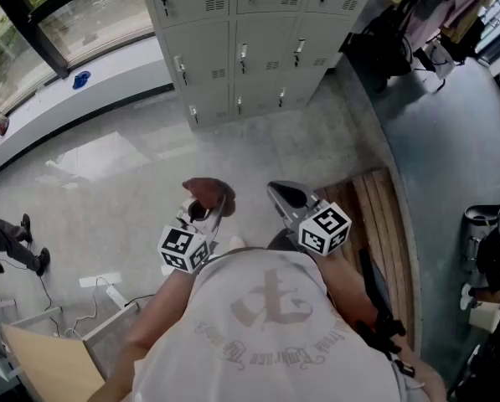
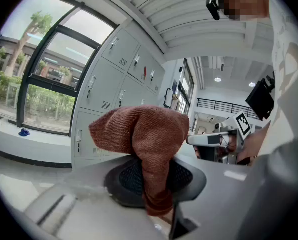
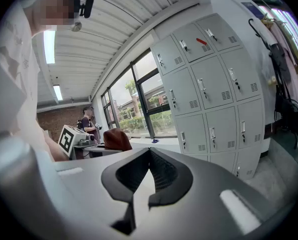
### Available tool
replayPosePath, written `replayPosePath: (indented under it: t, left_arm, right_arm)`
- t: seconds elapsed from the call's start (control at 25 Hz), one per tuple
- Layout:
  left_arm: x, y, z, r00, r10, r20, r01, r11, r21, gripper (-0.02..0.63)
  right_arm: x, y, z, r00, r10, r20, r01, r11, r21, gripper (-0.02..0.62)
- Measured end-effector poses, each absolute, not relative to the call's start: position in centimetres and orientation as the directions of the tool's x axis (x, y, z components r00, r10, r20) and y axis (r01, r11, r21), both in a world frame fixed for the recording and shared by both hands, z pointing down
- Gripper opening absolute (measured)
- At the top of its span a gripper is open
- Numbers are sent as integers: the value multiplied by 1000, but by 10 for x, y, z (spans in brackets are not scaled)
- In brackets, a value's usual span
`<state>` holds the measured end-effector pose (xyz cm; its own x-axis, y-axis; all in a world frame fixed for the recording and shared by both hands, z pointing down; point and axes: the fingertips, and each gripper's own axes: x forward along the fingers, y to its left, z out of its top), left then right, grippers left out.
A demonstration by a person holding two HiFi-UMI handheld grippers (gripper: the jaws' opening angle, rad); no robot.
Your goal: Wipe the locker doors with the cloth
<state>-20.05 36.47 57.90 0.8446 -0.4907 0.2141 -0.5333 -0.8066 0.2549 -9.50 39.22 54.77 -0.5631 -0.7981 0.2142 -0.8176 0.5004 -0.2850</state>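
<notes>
The cloth is held pinched between the closed jaws of the left gripper, with its free end bunched up above them. The right gripper, just beside it, is seen with its jaws brought together at the tips and nothing between them. The lockers are found straight ahead at the far edge of the floor, well apart from both grippers. It is therefore judged that the left gripper with the cloth must first be carried forward to the upright doors.
</notes>
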Motion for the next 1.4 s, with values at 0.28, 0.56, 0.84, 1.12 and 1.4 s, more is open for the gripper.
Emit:
replayPosePath:
  t: [0.28,0.56,0.84,1.12,1.4]
  left_arm:
    - [-207,359,580,855,-471,216,-516,-811,275,84]
    - [-174,333,587,847,-472,245,-528,-800,284,84]
    - [-191,299,588,783,-559,273,-620,-742,256,84]
    - [-163,261,583,748,-596,292,-661,-710,242,84]
    - [-108,217,569,764,-579,285,-639,-741,207,84]
  right_arm:
    - [-109,394,550,-570,-789,230,-816,509,-276,8]
    - [-71,370,557,-569,-787,239,-815,499,-294,8]
    - [-81,318,566,-652,-725,223,-750,572,-333,8]
    - [-54,272,563,-698,-689,195,-706,616,-349,8]
    - [-3,231,551,-679,-713,175,-721,602,-342,8]
